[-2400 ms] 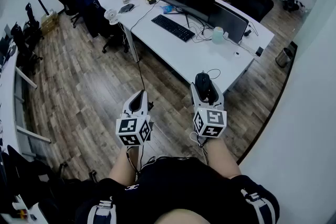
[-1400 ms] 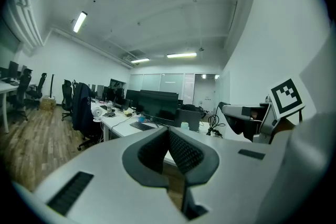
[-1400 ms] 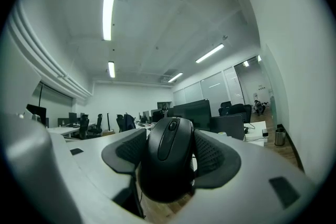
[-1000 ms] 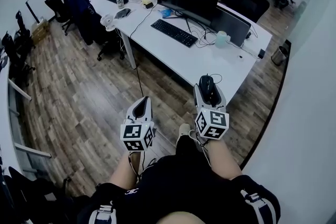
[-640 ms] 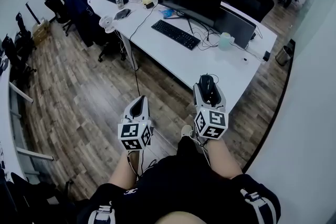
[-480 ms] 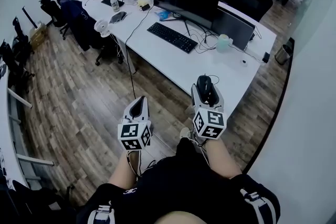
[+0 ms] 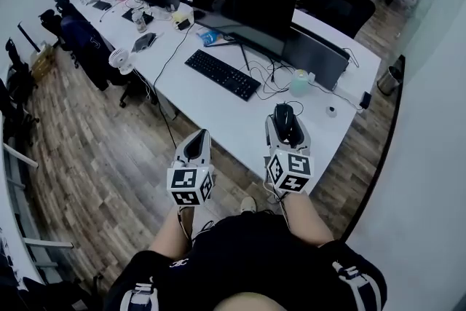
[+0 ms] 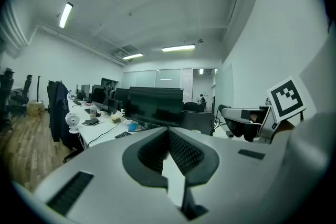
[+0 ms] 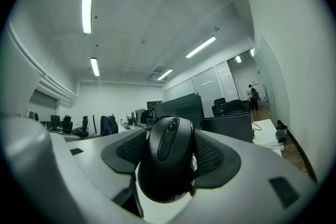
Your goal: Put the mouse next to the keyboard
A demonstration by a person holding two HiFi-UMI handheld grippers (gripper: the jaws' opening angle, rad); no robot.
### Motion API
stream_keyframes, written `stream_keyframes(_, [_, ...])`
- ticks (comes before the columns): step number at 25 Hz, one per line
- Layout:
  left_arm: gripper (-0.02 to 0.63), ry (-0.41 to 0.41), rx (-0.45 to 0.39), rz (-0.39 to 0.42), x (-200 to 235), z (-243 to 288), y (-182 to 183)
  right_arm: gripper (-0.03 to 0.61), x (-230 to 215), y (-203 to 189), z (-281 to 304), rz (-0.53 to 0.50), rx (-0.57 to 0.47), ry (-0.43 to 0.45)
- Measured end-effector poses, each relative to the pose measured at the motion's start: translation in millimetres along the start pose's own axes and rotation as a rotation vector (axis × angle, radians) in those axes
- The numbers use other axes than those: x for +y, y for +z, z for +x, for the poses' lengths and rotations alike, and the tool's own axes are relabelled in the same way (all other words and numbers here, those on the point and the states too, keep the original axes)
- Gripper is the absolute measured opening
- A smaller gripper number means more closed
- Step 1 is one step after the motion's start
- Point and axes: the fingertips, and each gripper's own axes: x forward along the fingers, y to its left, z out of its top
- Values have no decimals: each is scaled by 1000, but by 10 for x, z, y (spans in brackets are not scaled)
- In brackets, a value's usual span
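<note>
A black mouse (image 7: 283,120) sits between the jaws of my right gripper (image 7: 285,121), which is shut on it and held above the near edge of the white desk (image 7: 240,113). In the right gripper view the mouse (image 9: 169,160) fills the space between the ribbed pads. A black keyboard (image 7: 221,73) lies on the desk in front of a wide dark monitor (image 7: 240,4), to the far left of the mouse. My left gripper (image 7: 196,146) hangs over the desk's front edge with its jaws together and nothing in them; the left gripper view shows its pads (image 8: 181,152) meeting at the tip.
A pale green cup (image 7: 300,82), loose cables (image 7: 273,76) and a small white puck (image 7: 332,111) lie right of the keyboard. A second dark screen (image 7: 317,58) stands behind them. A small fan (image 7: 119,60), office chairs (image 7: 80,36) and wooden floor lie left. A bin (image 7: 390,80) stands at the desk's right end.
The desk has come much closer and now lies under both grippers; earlier they hung over the floor. The right gripper keeps its hold on the mouse.
</note>
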Motion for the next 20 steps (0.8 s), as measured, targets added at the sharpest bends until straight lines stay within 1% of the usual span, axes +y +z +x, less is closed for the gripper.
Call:
stream_keyframes(5, [12,-47,19,17,-150,830,67,301,-486,45,598,8,4,-28])
stream_keyframes(11, [12,-89,23,11,-348,1549,173,301,-946,51,991,10,34,-57])
stream_keyframes(15, [12,-159,50,15,-489,1936,142,301,-1210,11,1141,14,48,-115])
stream_keyframes(20, [12,-250,70,16,-612,2372,91,301,-1352,-25,1264,24,56,-161])
